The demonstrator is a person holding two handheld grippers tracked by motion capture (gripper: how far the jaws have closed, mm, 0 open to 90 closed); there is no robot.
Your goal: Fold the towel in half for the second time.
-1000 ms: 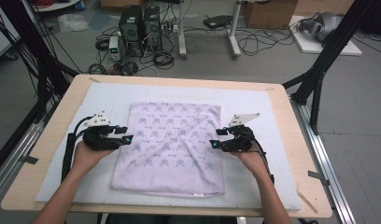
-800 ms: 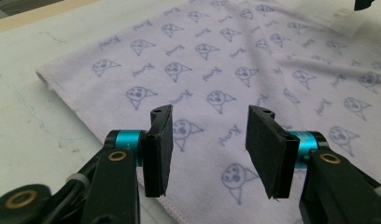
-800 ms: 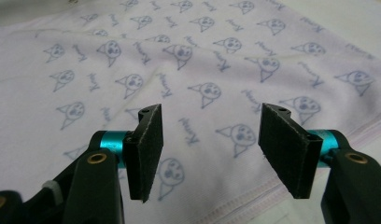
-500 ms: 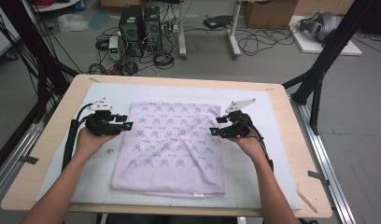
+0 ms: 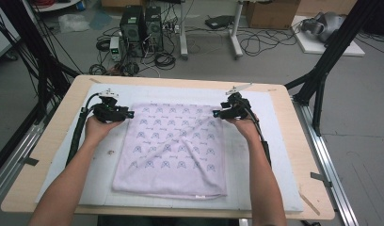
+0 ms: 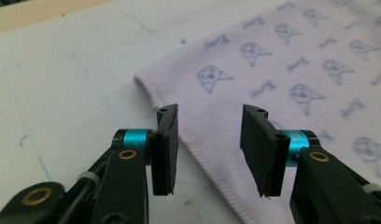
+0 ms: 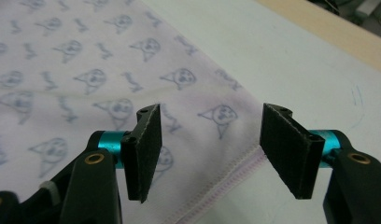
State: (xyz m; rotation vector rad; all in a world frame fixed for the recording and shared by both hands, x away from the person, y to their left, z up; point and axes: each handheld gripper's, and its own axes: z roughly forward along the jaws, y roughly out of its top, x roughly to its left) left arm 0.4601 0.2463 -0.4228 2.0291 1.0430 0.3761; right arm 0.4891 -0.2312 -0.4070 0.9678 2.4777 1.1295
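A: High view, what was noted?
B: Lilac printed cloth (image 5: 173, 148) was seen laid flat on white mat (image 5: 256, 188) over wooden table (image 5: 53, 141). L gripper (image 5: 127, 114) was held at cloth's far-left corner, R gripper (image 5: 216, 113) at far-right corner. Both were pointed inward, approx. level w/ far hem.

A: L gripper view?
B: Jaws were seen apart, nothing pinched; they had just been closing. Cloth's side hem was seen running between the pads (image 6: 163, 156), not pressed by them. Cloth corner (image 6: 144, 83) was seen just ahead of the jaws, lying on the mat.

A: R gripper view?
B: Jaws were seen apart, no contact w/ fabric. Stitched hem (image 7: 235, 170) was seen passing under the gap; one pad was seen over the print, the other over bare mat.
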